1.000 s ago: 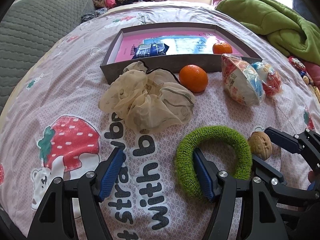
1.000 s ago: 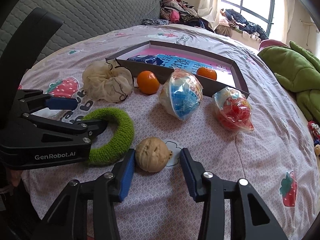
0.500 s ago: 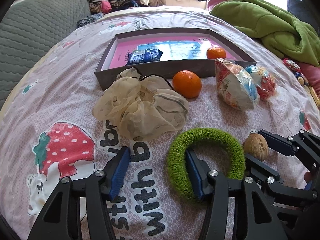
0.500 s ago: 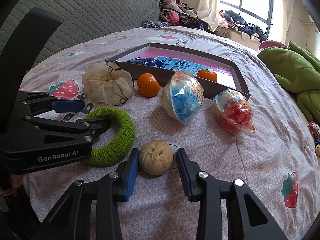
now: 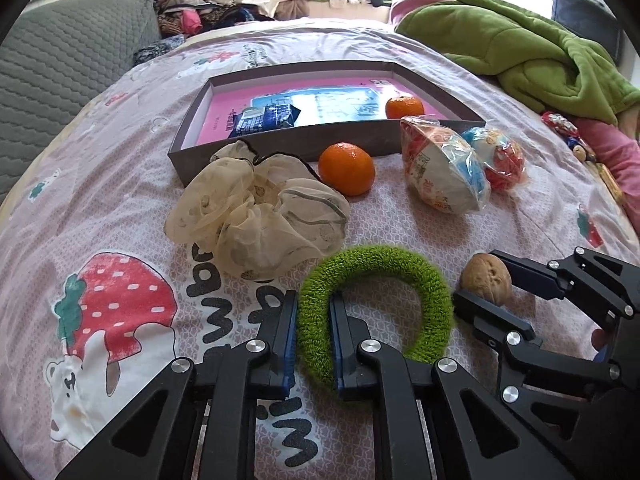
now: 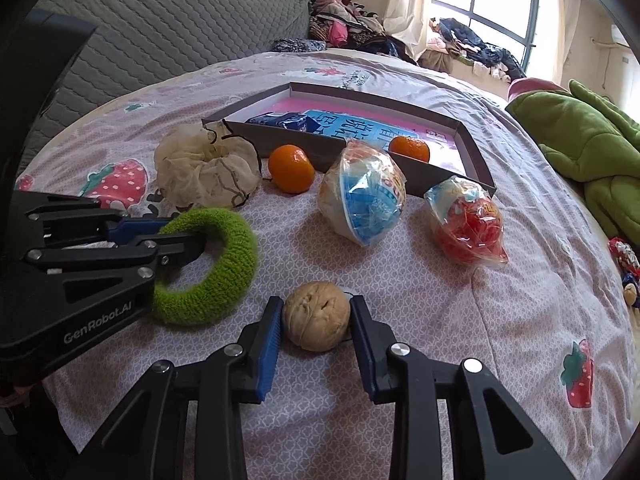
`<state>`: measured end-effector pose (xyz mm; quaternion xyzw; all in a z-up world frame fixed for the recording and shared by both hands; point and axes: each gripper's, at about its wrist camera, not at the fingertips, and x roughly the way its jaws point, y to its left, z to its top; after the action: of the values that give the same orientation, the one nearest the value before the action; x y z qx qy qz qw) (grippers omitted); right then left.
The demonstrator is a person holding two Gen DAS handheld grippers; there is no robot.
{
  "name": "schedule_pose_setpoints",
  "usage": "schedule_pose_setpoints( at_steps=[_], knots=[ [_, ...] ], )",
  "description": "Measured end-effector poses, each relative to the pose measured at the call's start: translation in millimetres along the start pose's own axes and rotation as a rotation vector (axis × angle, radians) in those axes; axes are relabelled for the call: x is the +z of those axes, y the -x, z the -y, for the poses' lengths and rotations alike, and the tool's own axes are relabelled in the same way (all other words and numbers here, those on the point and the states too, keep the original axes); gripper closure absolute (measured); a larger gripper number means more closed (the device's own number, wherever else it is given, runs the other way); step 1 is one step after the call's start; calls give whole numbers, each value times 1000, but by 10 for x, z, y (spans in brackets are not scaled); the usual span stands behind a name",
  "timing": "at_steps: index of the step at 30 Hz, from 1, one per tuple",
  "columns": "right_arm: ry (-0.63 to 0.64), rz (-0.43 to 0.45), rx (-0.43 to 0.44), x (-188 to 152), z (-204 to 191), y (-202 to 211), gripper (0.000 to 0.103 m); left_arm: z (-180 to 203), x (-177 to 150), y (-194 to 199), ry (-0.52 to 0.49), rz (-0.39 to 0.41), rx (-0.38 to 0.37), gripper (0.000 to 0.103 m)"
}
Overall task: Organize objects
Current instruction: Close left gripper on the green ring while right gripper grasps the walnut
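Observation:
A fuzzy green ring lies on the printed bedspread, and my left gripper is shut on its near left side. Right of the ring sits a walnut, pinched between the blue pads of my right gripper, which is shut on it. Farther back stand a cream scrunchie, an orange, a blue wrapped toy egg and a red wrapped one. The grey box behind them holds a second orange and a blue packet.
A green blanket is heaped at the right of the bed. A grey quilted headboard rises at the left. Clothes are piled by the window. Small trinkets lie at the bed's right edge.
My left gripper's jaws closed from wide apart onto the green ring's side. My right gripper's jaws closed in on the walnut until the pads touched it. Neither hand shifted.

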<state>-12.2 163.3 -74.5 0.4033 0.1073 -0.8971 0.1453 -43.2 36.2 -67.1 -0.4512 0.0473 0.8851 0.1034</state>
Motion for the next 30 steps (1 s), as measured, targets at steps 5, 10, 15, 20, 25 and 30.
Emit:
schedule_pose_setpoints(
  at_steps=[5,10,15,20,25,30],
  knots=[
    [-15,-4,-9,11,1,11,69,-22,-9,42,2,0,-15,90],
    [-24,0,-22,39,-4,74,69,-64,-11,141,11,21,-15,90],
    [-36,26,-27,99,5,187,69,-109,17,295,13,63,4,90],
    [-48,51,-31,146,-11,299,69,-147,41,438,19,105,19,90],
    [-56,75,-32,200,-56,396,69,-174,39,574,22,137,35,90],
    [-58,100,-26,242,-103,504,69,-195,34,718,30,158,43,90]
  ],
)
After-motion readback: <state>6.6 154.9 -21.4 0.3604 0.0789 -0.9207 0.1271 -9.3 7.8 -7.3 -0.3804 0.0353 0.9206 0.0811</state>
